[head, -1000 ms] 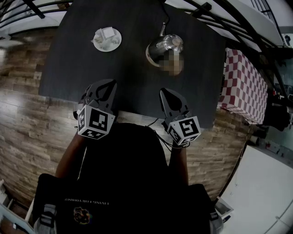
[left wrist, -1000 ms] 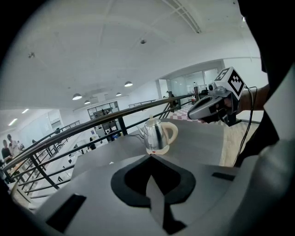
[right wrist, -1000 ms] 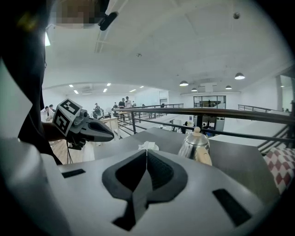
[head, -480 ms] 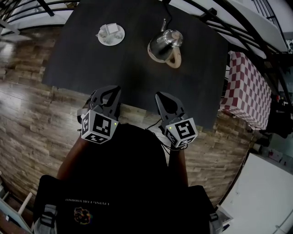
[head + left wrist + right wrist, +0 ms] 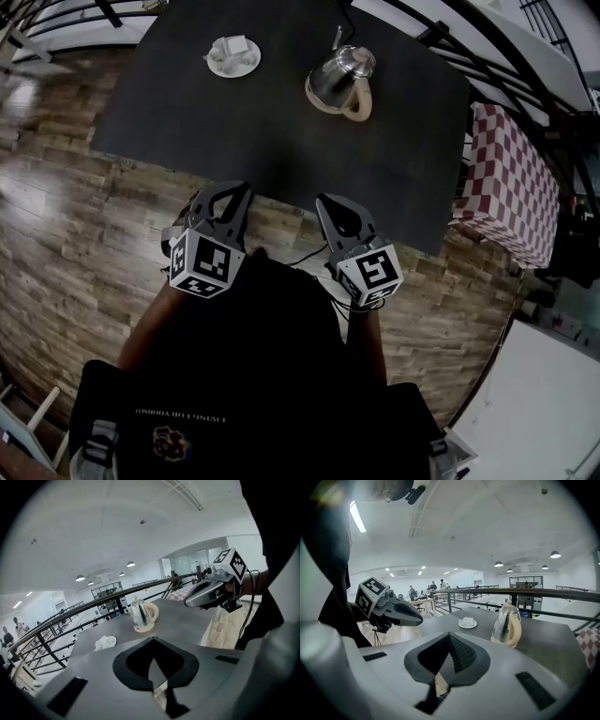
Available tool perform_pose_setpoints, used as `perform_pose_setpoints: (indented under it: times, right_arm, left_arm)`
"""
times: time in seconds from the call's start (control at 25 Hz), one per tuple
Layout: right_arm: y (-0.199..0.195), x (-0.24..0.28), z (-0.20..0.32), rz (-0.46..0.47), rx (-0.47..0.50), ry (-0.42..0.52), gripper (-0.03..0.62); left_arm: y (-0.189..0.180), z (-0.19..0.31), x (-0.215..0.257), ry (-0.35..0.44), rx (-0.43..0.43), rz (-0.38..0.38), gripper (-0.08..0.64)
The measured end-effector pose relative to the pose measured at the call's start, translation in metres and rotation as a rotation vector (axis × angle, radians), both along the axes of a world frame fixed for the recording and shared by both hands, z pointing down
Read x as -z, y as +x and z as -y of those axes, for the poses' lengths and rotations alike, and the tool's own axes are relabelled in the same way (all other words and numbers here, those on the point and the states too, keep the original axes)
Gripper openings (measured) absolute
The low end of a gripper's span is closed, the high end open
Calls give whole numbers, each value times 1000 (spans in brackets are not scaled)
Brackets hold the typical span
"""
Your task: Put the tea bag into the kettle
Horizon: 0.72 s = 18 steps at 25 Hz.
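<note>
Both claws have drawn back from the kettle [image 5: 339, 80] since the earlier frame. Their tips then lay over the dark surface [image 5: 281, 131]; now they sit at its near edge, on the person's side of the kettle and well apart from it.

That surface carries only 2 things, so the way in toward the kettle is open. A railing [image 5: 511, 591] runs along the edge beyond the kettle. The kettle stands upright, its lid seemingly on and its handle turned toward the person.

The left claw [image 5: 232, 190] and right claw [image 5: 328, 202] are each clenched, with nothing between the jaws.

Left of the kettle in the head view, near it but apart, a saucer [image 5: 246, 66] carries the tea bag [image 5: 232, 47]. It is a small white fold whose long axis I cannot tell.

The left claw looks the nearer 1, since the tea bag lies almost straight ahead of it. That claw would have to release before it can grasp.
</note>
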State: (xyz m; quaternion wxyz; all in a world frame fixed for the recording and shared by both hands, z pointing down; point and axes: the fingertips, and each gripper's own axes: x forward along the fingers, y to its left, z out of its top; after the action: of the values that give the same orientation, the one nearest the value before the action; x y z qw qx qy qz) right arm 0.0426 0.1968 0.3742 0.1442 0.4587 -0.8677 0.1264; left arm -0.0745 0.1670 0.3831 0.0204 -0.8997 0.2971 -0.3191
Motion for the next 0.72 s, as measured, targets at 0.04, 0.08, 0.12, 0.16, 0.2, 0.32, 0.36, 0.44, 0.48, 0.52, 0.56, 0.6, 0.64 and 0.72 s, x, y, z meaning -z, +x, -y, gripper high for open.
perform_pose_setpoints:
  times: [0.04, 0.08, 0.12, 0.16, 0.2, 0.32, 0.36, 0.44, 0.48, 0.52, 0.56, 0.6, 0.64, 0.72]
  right_arm:
    - [0, 0, -6, -3, 2, 2, 17]
    - [-1, 0, -12, -6, 4, 5, 17]
    - [-2, 0, -19, -8, 5, 10, 17]
    - [-3, 0, -26, -9, 6, 15, 17]
    - [-4, 1, -33, -9, 6, 20, 17]
    - [-2, 0, -54, -5, -3, 32, 17]
    - [-2, -1, -61, -1, -7, 35, 17]
    - [-1, -2, -75, 5, -12, 42, 17]
    - [-2, -2, -81, 8, -13, 45, 17]
    - [-3, -3, -88, 10, -11, 48, 17]
    - [-4, -3, -93, 12, -9, 52, 17]
    - [-6, -3, -98, 13, -7, 55, 17]
    - [-7, -3, -103, 15, -4, 57, 17]
    - [-9, -3, -109, 17, -1, 64, 17]
  left_arm:
    - [1, -5, 0, 2, -3, 0, 5]
    - [1, -11, 0, 4, -7, 0, 5]
    - [2, -18, 0, 6, -11, 0, 5]
    - [2, -24, 0, 8, -15, 0, 5]
    - [2, -31, -1, 10, -19, 0, 5]
    - [4, -52, -2, 15, -28, 1, 5]
    - [4, -60, -4, 16, -30, 2, 5]
    - [3, -74, -6, 17, -32, 1, 5]
    - [3, -81, -7, 18, -33, 0, 5]
    - [2, -88, -8, 20, -34, -2, 5]
    - [2, -95, -8, 21, -34, -3, 5]
    - [1, -101, -9, 21, -34, -4, 5]
    - [1, -106, -10, 20, -32, -5, 6]
    - [0, -114, -11, 18, -31, -6, 5]
